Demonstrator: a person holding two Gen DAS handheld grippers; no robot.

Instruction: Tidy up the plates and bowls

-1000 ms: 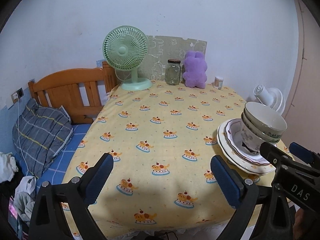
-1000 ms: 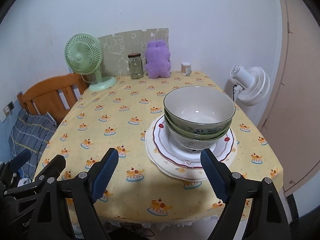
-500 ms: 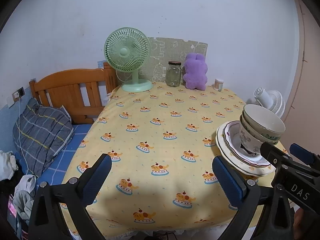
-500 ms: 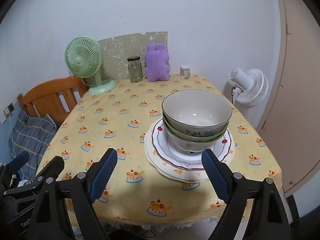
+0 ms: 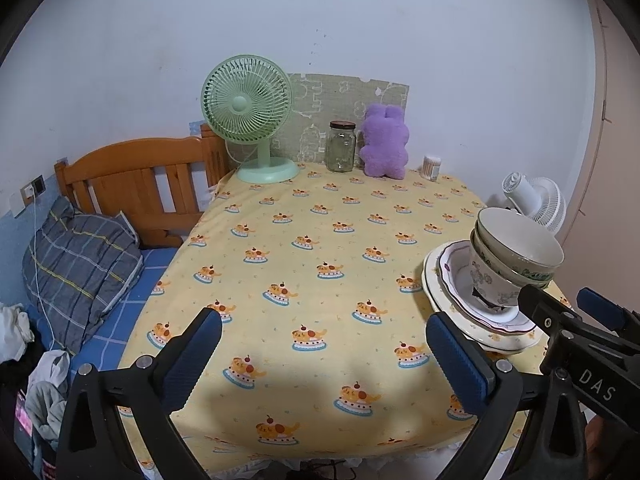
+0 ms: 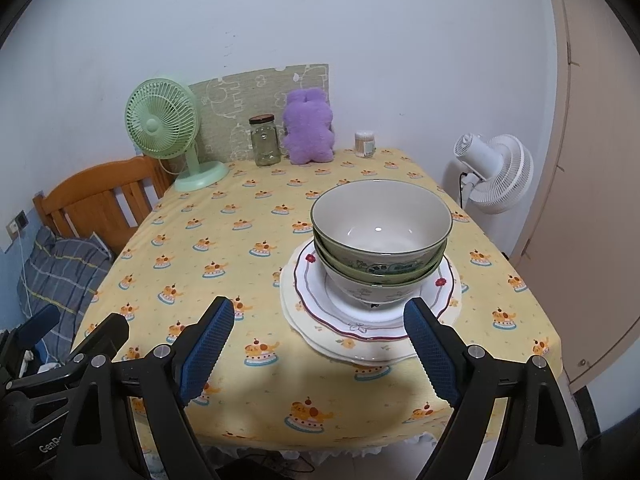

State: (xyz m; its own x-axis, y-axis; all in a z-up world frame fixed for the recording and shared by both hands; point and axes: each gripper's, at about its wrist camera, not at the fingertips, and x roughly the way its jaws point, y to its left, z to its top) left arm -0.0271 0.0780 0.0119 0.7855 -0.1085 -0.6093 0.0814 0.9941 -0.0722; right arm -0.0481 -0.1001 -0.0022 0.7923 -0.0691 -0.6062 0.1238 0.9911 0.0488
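Three nested bowls (image 6: 381, 236) on two stacked plates (image 6: 320, 320); left gripper (image 5: 324, 354), right gripper (image 6: 320, 344) wide apart, empty, touching nothing.

The right gripper (image 5: 600, 312) hides the plates' (image 5: 448, 280) near edge.

Your stacked bowls (image 6: 380, 240) sit on the stacked plates (image 6: 362, 334) at the surface's (image 6: 240, 264) near right. Along its far edge stand the fan (image 6: 162, 126), jar (image 6: 264, 140) and plush toy (image 6: 308, 128), left to right.
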